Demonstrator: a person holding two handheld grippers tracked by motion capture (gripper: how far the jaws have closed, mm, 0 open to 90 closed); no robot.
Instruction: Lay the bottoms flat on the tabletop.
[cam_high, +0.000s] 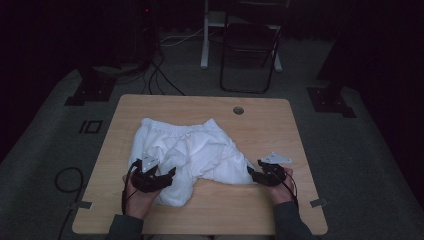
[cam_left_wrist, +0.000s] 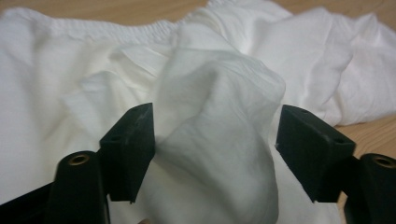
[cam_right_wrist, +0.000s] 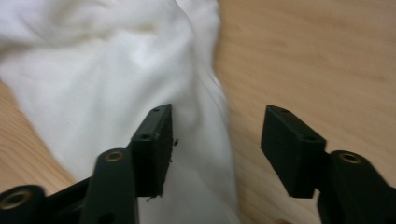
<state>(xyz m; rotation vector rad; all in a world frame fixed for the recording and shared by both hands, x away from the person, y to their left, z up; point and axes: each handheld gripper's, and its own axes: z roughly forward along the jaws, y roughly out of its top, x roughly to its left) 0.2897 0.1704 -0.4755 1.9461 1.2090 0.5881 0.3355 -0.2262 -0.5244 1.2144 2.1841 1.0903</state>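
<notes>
Showing elastic waistband (cam_left_wrist: 116, 31) close up

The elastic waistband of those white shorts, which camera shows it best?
The left gripper view: the waistband runs gathered across the top, close and well lit. The high view shows the whole white shorts on the table, but the band there is small and dim. The right gripper view shows blurred cloth, with no waistband to make out.

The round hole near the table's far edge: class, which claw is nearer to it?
Right. The right claw sits at the white shorts' right leg, below the round hole; the left claw is farther left.
</notes>
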